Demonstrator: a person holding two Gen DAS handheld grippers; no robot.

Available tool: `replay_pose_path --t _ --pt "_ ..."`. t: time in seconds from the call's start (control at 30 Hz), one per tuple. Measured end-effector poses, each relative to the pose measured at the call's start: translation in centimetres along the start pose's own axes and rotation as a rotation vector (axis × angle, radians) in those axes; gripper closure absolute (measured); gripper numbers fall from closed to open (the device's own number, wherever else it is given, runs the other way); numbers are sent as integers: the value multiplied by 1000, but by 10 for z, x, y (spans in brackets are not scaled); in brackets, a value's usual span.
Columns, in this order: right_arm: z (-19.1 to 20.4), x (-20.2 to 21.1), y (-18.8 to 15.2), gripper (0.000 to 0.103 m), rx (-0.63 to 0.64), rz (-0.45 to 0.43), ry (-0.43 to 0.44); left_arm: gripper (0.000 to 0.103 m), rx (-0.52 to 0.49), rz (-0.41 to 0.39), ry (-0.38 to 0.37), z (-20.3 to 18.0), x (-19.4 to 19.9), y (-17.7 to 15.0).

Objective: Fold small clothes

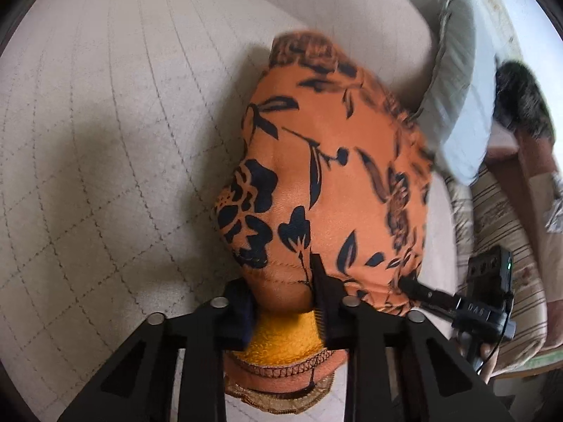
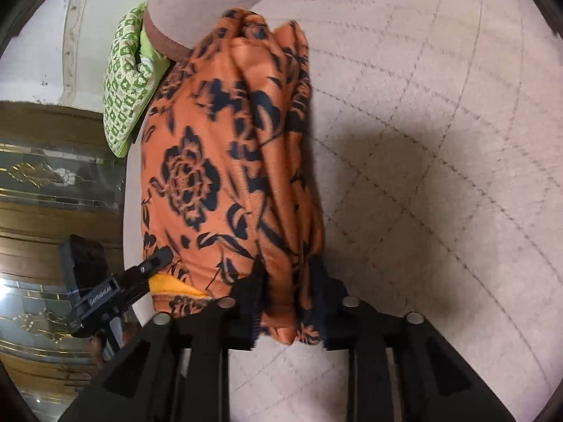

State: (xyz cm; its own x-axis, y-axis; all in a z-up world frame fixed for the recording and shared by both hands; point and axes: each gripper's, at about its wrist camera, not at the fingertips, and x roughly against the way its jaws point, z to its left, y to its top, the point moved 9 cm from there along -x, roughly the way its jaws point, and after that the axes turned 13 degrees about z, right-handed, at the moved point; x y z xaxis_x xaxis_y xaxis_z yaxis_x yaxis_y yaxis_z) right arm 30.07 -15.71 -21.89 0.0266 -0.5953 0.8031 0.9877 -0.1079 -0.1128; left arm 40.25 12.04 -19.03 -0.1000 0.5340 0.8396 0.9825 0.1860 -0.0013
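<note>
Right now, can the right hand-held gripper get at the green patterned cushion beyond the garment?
Probably not: the right hand-held gripper is shut on the orange black-flowered garment, which hangs between it and the green patterned cushion. It would likely have to let go first.

Quilted cream sofa; green patterned cushion; wooden cabinet.

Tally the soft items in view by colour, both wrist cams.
Orange with black flowers: 1, the garment, pinched by both the left gripper and the right gripper
Green and white: 1, the cushion
Grey-green: 1, the pillow
Total: 3
</note>
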Motion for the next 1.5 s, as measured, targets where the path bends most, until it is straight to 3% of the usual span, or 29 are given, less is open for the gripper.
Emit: replay_pose_path --t 0.07,0.2,0.4,0.57,0.8,1.03,1.2,1.3,1.5 --pt "8 15 -4 85 23 -37 -37 80 -12 -21 7 -2 8 1" --pt "9 -2 -2 86 73 -48 -228 78 -60 6 166 3 -13 -3" --pt "14 -1 -2 84 88 -78 -282 70 -112 -28 255 -6 -13 -8" --pt "13 1 0 76 74 -90 -282 67 -115 -39 271 -10 -14 -10" --pt "13 -1 -4 75 86 -104 -319 64 -130 -44 299 -10 -16 -8" --pt "15 -3 -4 72 88 -111 -334 56 -139 -51 330 -11 -17 -7" --pt "10 -2 -3 66 69 -113 -327 43 -125 -56 339 -5 -17 -4" --pt "12 -1 -4 66 78 -125 -360 42 -114 -55 320 -2 -18 -4" --pt "18 -1 -5 66 107 -149 -432 42 -134 -65 352 -5 -17 -4"
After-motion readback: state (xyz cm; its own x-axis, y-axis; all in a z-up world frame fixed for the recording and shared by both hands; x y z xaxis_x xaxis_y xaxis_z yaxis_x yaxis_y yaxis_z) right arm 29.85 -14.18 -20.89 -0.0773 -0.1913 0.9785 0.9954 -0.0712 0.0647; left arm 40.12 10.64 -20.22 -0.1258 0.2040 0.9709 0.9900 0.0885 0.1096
